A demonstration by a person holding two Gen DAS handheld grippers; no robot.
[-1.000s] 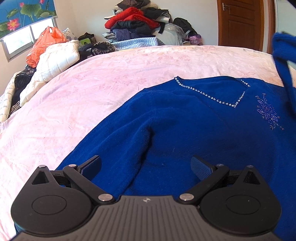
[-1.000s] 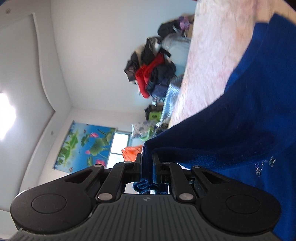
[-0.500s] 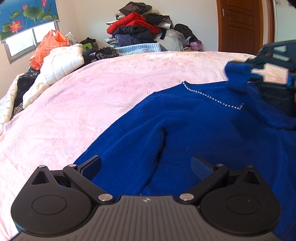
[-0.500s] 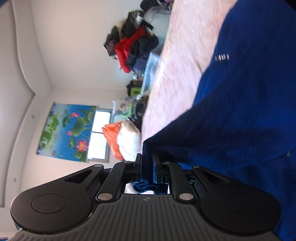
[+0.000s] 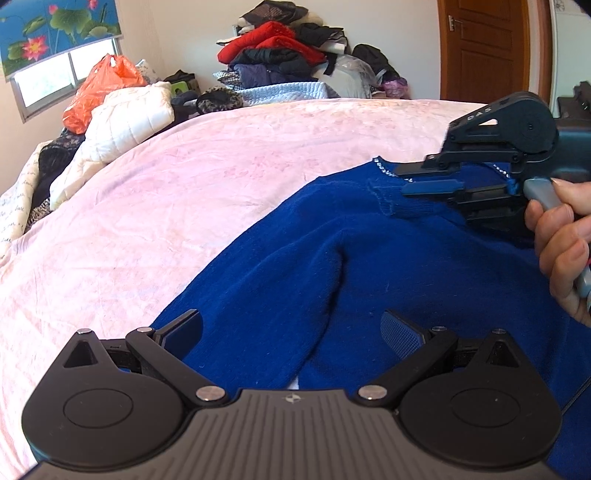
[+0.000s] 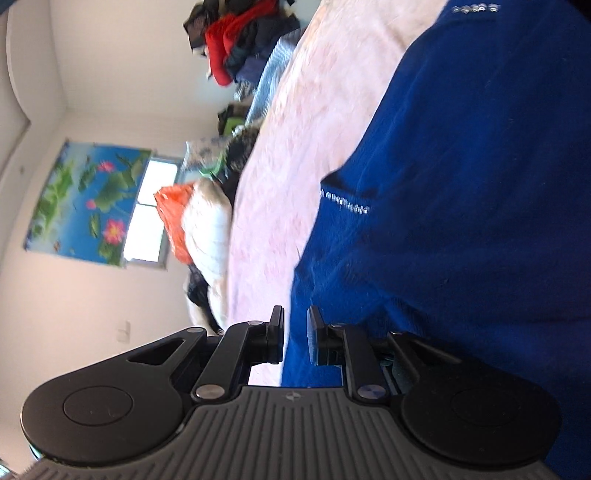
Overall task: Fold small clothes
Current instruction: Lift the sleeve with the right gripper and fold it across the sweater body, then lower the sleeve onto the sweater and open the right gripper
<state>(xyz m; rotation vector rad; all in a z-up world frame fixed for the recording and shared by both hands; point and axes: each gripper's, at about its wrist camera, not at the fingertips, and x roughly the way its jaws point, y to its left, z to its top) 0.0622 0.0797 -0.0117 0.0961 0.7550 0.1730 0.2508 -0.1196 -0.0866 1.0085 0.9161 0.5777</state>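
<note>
**Blue knit sweater on pink bedspread, two grippers in attendance**

Blue sweater (image 5: pixel 424 266): fuzzy knit with a rhinestone-trimmed neckline (image 6: pixel 343 201), spread across the near right part of a pink bedspread (image 5: pixel 184 206). It lies directly ahead of and beneath the left gripper (image 5: pixel 291 328), and a raised fold runs forward from between that gripper's fingers.

Left gripper: jaws spread wide, nothing between the pads; both blue-padded fingers hang over the sweater's near edge, not pinching it.

Right gripper (image 6: pixel 295 336): rolled onto its side, ahead and to the right of the left gripper, at the neckline. Its jaws have just been opening. A narrow gap stands between the pads with blue fabric running through it; in the left wrist view the sleeve cuff (image 5: pixel 384 199) lies at its fingertips. The pads appear to have let go of the cloth, though motion blur leaves this uncertain. A person's hand (image 5: pixel 561 251) holds its grey handle.

Surroundings, beyond both grippers:
- heap of clothes (image 5: pixel 280 55), red and dark, at the far side of the bed
- white quilted jacket (image 5: pixel 125 122), far left
- orange plastic bag (image 5: pixel 99 92), beside the jacket
- lotus-print blind (image 5: pixel 55 26) above a window
- wooden door (image 5: pixel 484 48), far right
</note>
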